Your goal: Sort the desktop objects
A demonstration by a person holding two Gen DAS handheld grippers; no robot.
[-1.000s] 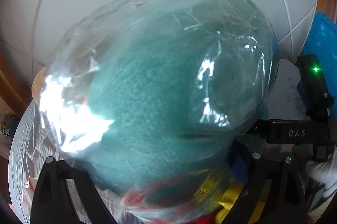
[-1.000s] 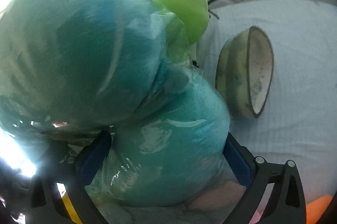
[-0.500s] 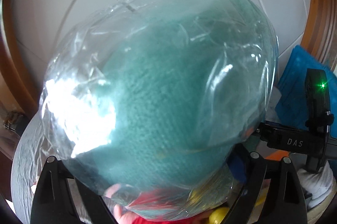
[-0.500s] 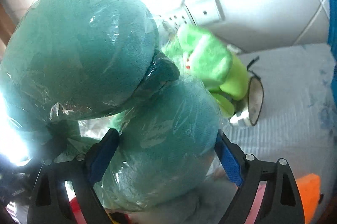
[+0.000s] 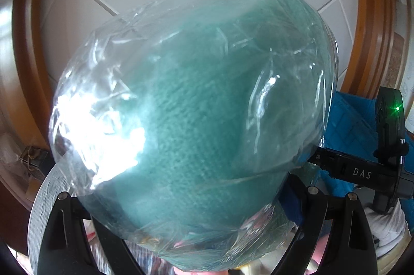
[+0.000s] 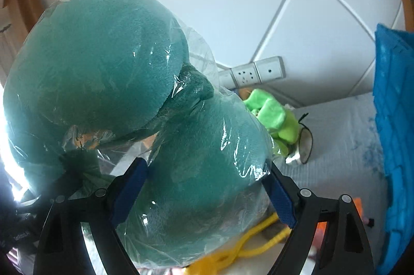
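Note:
A teal plush neck pillow (image 6: 95,73) sealed in clear plastic hangs in the air in front of a tiled wall, carried at both ends. In the right wrist view my right gripper (image 6: 207,193) is shut on one lobe (image 6: 207,171), its blue pads (image 6: 132,187) pressing into the plush from both sides. In the left wrist view my left gripper (image 5: 191,202) is shut on the other lobe (image 5: 207,119), which fills most of the frame. The right gripper's black body with a green light (image 5: 388,132) shows at the right there.
Below lies a grey-clothed table (image 6: 349,145) with a light green plush toy (image 6: 274,117), glasses (image 6: 305,143), a yellow cable (image 6: 248,244) and something orange (image 6: 328,225). A blue quilted cloth (image 6: 393,119) stands at the right. Wall sockets (image 6: 258,71) and wooden frames (image 5: 367,16) are behind.
Both grippers have risen with the pillow. The table and its objects have dropped lower and farther away, and the tiled wall now fills more of both views.

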